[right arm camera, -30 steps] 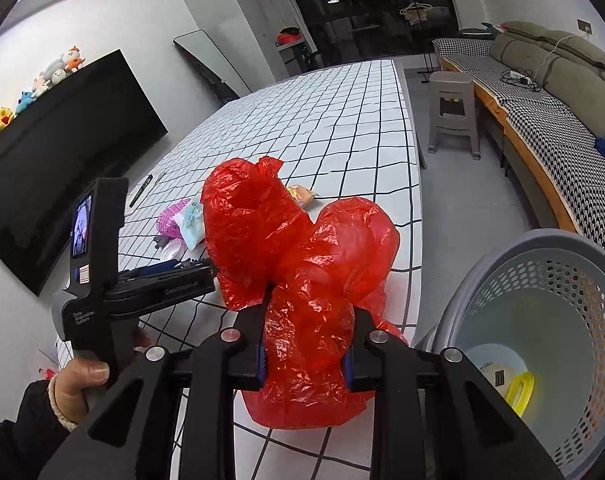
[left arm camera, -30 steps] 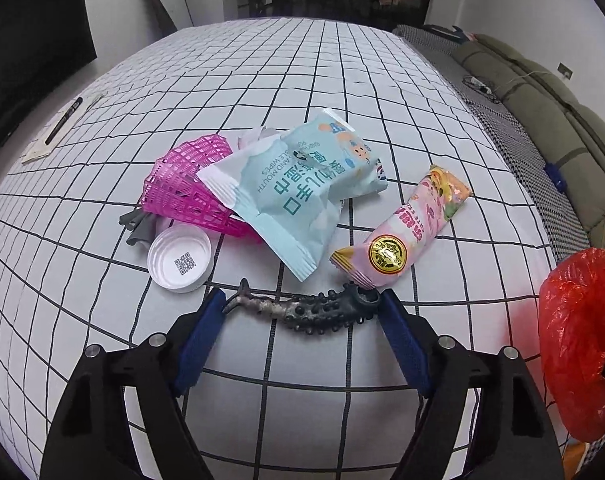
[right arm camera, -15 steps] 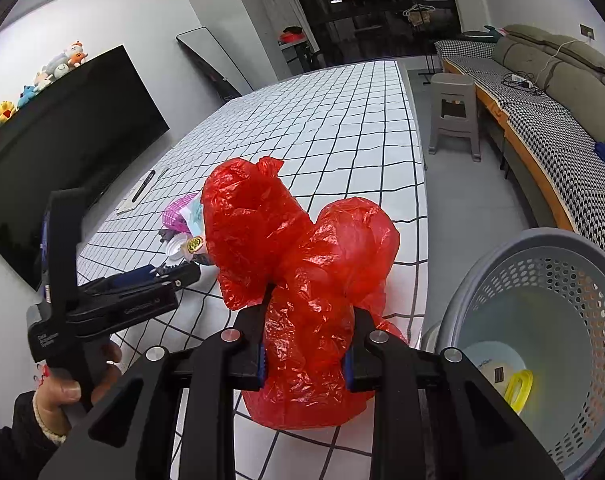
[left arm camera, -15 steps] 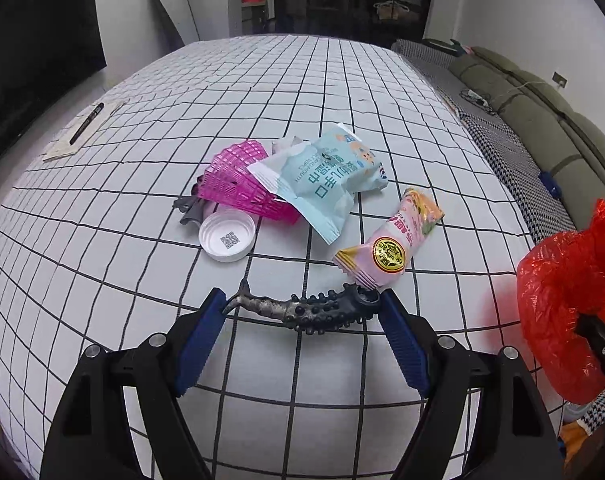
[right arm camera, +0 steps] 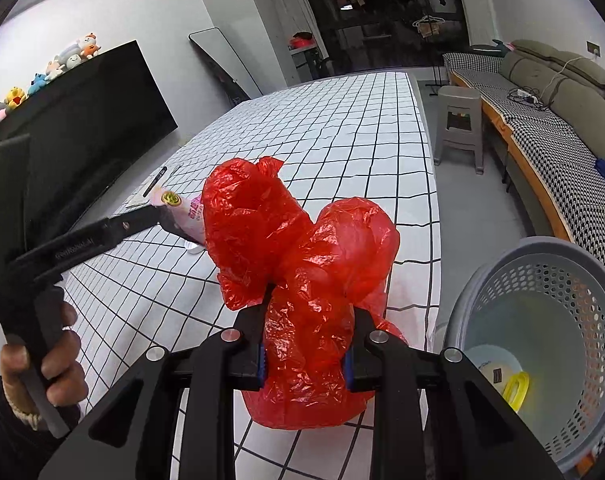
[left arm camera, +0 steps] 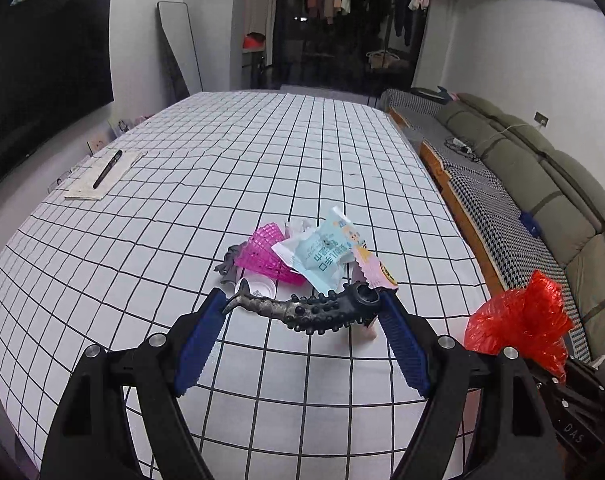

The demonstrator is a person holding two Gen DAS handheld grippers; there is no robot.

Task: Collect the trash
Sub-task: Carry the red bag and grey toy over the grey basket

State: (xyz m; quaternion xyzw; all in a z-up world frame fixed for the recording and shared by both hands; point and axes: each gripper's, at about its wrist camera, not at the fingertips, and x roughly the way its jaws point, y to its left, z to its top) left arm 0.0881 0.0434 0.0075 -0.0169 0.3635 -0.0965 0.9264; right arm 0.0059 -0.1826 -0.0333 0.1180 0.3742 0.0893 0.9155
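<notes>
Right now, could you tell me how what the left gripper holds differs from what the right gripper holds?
The left gripper holds a dark knobbly tentacle toy end to end between wide-set fingers. The right gripper pinches a crumpled red plastic bag between narrow-set fingers. The toy is slim, solid and matte; the bag is bulky, glossy and billows well past the fingers. Both are gripped above the checked table.

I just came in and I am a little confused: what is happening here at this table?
A person is collecting trash with two tools. The left hand-held gripper holds a dark knobbly toy piece above the checked table. The right hand-held gripper clamps a red plastic bag beside a grey basket.
</notes>
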